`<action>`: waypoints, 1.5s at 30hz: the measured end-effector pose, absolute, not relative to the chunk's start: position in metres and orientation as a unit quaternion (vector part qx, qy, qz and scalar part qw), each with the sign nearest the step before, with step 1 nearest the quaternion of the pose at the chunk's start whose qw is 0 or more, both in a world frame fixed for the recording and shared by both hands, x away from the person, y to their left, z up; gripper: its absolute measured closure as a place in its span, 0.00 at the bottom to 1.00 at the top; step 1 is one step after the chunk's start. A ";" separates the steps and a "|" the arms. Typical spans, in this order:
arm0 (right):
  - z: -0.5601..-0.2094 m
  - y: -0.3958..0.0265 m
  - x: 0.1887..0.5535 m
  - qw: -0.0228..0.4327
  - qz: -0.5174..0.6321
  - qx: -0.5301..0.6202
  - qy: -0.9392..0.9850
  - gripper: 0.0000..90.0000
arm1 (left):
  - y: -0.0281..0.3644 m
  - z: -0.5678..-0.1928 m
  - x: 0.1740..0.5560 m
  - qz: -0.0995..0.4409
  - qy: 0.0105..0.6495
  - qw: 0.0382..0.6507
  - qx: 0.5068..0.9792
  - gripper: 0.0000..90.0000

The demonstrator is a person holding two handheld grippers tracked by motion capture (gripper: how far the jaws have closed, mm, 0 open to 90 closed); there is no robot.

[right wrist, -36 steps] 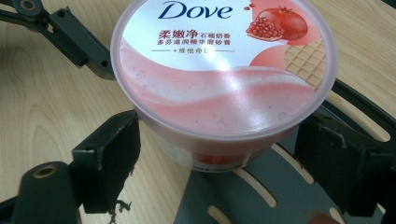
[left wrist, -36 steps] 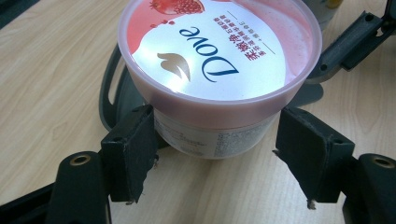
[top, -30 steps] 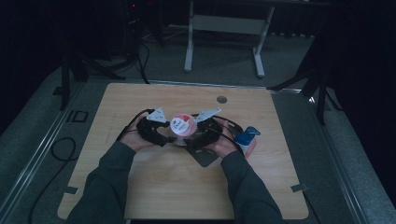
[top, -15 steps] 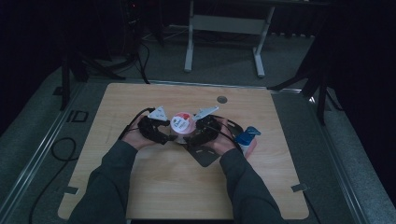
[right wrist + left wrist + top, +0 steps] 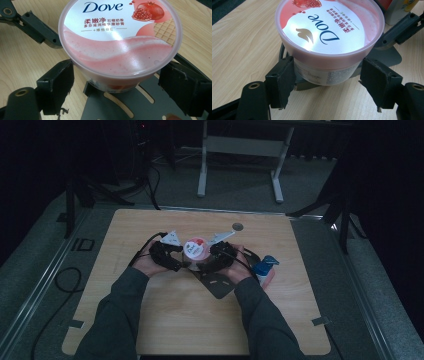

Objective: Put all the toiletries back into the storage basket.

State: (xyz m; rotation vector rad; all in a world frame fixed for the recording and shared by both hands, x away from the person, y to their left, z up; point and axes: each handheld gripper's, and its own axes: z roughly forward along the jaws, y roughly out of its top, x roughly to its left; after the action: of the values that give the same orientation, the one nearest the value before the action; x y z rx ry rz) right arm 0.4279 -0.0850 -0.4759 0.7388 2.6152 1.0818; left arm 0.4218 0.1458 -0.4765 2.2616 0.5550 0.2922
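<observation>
While both my hands rest near the middle of the wooden table, the pink Dove tub stands upright between my two grippers, its lid on and its base on a dark grey slotted plate.

My left gripper comes at the tub from one side. Its black pads stand wide apart, one on each side of the tub's lower wall, below the overhanging rim of the lid. The left-hand pad sits right against the wall; the other shows a thin gap, so I cannot tell whether this is a firm clamp.

My right gripper faces the tub from the opposite side. Its pads are likewise spread wide and flank the tub beneath the lid's rim. Both are just beside the wall, and I cannot tell whether they press on it.

Seen from above, the tub sits between my hands, with a blue-capped pink bottle lying just beyond my right hand.
</observation>
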 end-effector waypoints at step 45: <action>-0.484 -0.081 0.449 0.116 0.352 0.279 0.886 0.14 | 0.138 -0.487 0.441 0.124 0.249 0.377 0.883 0.31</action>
State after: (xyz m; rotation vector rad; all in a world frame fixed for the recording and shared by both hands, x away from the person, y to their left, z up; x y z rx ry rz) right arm 0.4488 -0.0807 -0.4844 0.8161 2.5943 1.0323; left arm 0.4415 0.1377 -0.4868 2.2586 0.6368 0.3171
